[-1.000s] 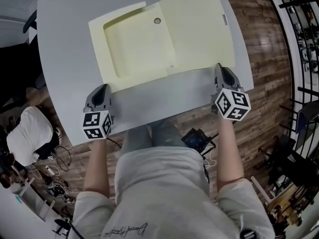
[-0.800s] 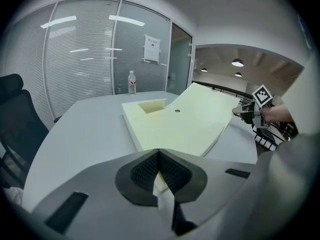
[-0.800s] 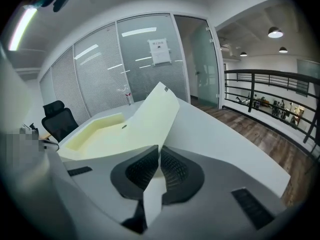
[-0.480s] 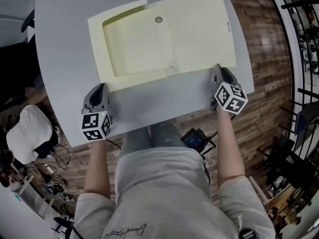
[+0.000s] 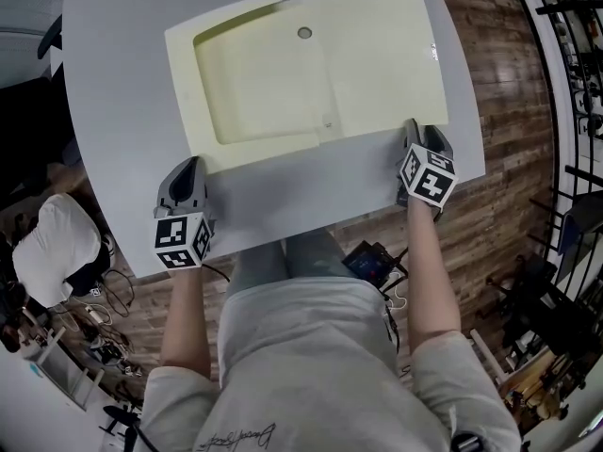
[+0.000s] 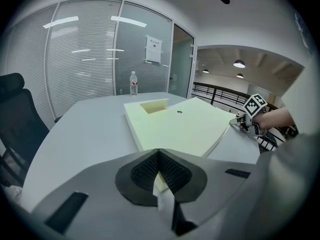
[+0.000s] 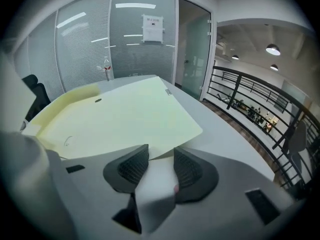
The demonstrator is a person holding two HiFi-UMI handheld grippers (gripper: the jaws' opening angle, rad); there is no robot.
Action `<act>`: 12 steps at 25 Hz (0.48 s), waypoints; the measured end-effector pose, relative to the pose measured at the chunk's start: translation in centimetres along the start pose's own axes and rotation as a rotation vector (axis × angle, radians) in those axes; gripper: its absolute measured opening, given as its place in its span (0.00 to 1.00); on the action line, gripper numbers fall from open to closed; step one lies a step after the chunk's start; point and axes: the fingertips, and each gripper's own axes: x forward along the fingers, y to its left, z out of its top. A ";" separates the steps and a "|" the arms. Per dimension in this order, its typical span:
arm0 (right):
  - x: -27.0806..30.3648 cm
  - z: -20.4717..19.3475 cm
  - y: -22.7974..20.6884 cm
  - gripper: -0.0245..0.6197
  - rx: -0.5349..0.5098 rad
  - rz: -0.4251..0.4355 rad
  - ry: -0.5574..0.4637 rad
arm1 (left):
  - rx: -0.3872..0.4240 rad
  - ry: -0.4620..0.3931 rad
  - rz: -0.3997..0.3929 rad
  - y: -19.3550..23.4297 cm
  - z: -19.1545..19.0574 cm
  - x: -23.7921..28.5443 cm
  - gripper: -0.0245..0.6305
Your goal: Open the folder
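A pale yellow folder [image 5: 377, 64] lies spread open on the grey table [image 5: 122, 111], its inner pocket [image 5: 264, 83] on the left half and its cover flat on the right. My left gripper [image 5: 188, 169] is shut on the folder's near left corner, and the yellow edge shows pinched between the pads [image 6: 159, 154]. My right gripper [image 5: 415, 132] sits at the near right corner of the cover [image 7: 115, 119]. Its jaws have just been opening [image 7: 161, 159]. The cover's edge lies in the gap, and the pads do not press on it.
A water bottle [image 6: 133, 83] stands at the table's far end. A black office chair [image 6: 15, 114] is beside the table on the left. The table's right edge [image 5: 466, 111] drops to wooden floor, and a railing [image 7: 240, 99] runs beyond it.
The right cover has come down from a tilt to lie flat on the table. My right gripper sank with it and its jaws have parted. The left gripper has stayed put.
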 end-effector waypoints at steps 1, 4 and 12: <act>0.0 0.0 0.0 0.28 0.000 -0.011 0.007 | 0.000 0.000 0.000 0.0 0.0 -0.1 0.05; -0.2 0.0 -0.4 0.31 0.019 -0.033 0.020 | -0.003 0.000 -0.002 -0.1 0.1 -0.2 0.05; -0.2 0.2 -1.2 0.42 0.001 -0.068 0.015 | -0.007 -0.004 -0.005 -0.2 0.1 -0.3 0.05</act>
